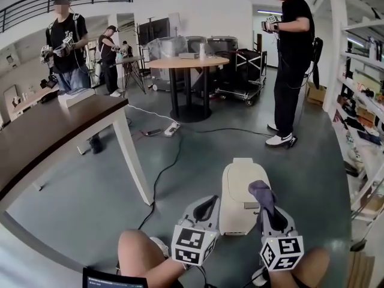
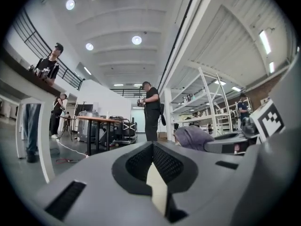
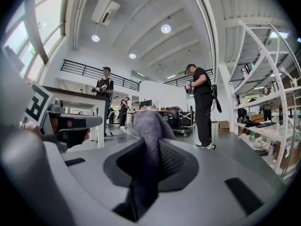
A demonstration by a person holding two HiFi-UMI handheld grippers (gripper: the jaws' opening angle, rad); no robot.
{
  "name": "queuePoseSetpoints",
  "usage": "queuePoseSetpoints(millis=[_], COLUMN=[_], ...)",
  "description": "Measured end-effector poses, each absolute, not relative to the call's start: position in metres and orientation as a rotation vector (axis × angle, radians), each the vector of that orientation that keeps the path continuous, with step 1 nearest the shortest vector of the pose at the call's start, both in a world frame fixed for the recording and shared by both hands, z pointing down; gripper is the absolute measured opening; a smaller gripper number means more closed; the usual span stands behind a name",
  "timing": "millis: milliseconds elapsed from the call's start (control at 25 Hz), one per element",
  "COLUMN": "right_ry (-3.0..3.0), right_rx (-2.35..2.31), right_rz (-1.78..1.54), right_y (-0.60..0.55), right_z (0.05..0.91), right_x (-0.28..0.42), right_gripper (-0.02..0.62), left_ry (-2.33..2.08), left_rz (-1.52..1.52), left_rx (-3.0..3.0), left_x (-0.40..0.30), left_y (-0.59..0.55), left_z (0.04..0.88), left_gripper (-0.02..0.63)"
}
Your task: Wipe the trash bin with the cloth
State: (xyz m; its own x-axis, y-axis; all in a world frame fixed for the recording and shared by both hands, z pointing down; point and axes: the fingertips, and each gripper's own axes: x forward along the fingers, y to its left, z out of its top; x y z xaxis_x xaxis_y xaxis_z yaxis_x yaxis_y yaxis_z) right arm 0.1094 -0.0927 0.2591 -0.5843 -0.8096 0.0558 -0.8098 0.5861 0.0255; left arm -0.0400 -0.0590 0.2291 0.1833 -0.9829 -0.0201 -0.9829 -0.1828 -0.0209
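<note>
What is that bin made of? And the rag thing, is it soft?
Bin: probably hard plastic. It is cream and smooth, with rounded moulded edges and a dull sheen.
Cloth: soft fabric, greyish purple and a bit fuzzy, maybe microfibre. It bunches and folds where the right gripper pinches it.

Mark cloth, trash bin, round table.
cloth (image 1: 261,191), head view, bunched top end
trash bin (image 1: 237,188), head view, bare cream top
round table (image 1: 169,63), head view, bare wooden tabletop
</note>
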Motion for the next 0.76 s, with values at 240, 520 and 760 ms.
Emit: queuePoseSetpoints(millis=[240,520,760], right_ry=[-2.742,-2.721,-2.763], right_rx=[1.424,1.448,1.41], right_rz=[-0.006,0.026,-0.056], right_y=[-0.094,-0.103,-0.104], right_z=[0.265,0.27,0.262], right_x=[0.114,0.125,0.107], right_gripper=[0.077,0.077,0.077], left_ry=[1.932,1.901,1.937], left_rz=[0.003,-0.003,0.1], left_rx=[-2.42,-2.478,-2.579], left_x=[-0.025,-0.011,-0.022], left_y=[-0.058,-0.062,-0.073], left_z=[0.231,0.234,0.239], left_gripper=[0.002,0.002,0.002])
